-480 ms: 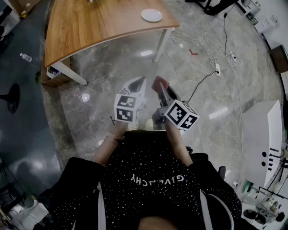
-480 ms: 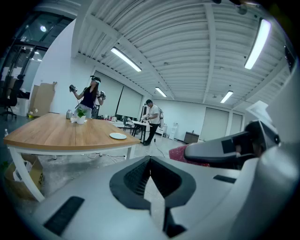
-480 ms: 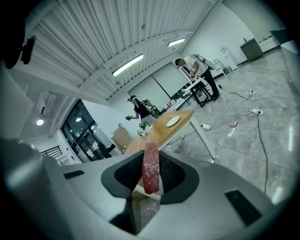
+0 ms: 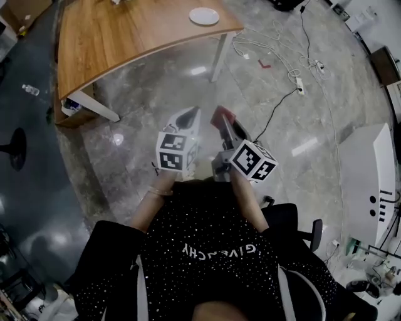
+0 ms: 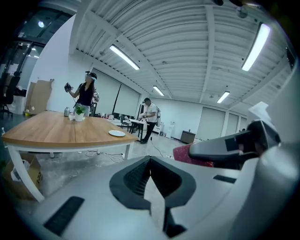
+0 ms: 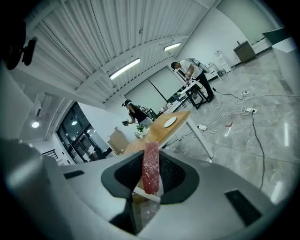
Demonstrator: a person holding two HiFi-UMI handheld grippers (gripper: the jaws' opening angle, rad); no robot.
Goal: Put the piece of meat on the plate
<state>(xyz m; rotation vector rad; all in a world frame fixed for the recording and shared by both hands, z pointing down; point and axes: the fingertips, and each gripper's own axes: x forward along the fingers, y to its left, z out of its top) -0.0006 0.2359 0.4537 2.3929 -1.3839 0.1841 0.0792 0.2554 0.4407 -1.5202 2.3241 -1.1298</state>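
A red slab of meat (image 6: 151, 168) stands upright between the jaws of my right gripper (image 6: 150, 185), which is shut on it. From the head view the meat (image 4: 223, 116) sticks out past that gripper (image 4: 224, 125), held in front of my body above the stone floor. My left gripper (image 4: 190, 115) hangs just to its left, jaws together with nothing in them (image 5: 150, 161). The white plate (image 4: 204, 15) lies near the right end of the wooden table (image 4: 125, 31), well ahead of both grippers. It also shows in both gripper views, plate (image 5: 116, 133) and plate (image 6: 170, 121).
Cables and a power strip (image 4: 299, 84) trail over the floor right of the table leg (image 4: 218, 57). A white cabinet (image 4: 369, 188) stands at the right and an office chair (image 4: 294, 226) behind me. Two people (image 5: 86, 93) (image 5: 149, 119) stand beyond the table, which bears a small plant (image 5: 78, 112).
The table and plate have slid slightly up and left in the head view. Both grippers keep the same pose before my body, the meat still gripped.
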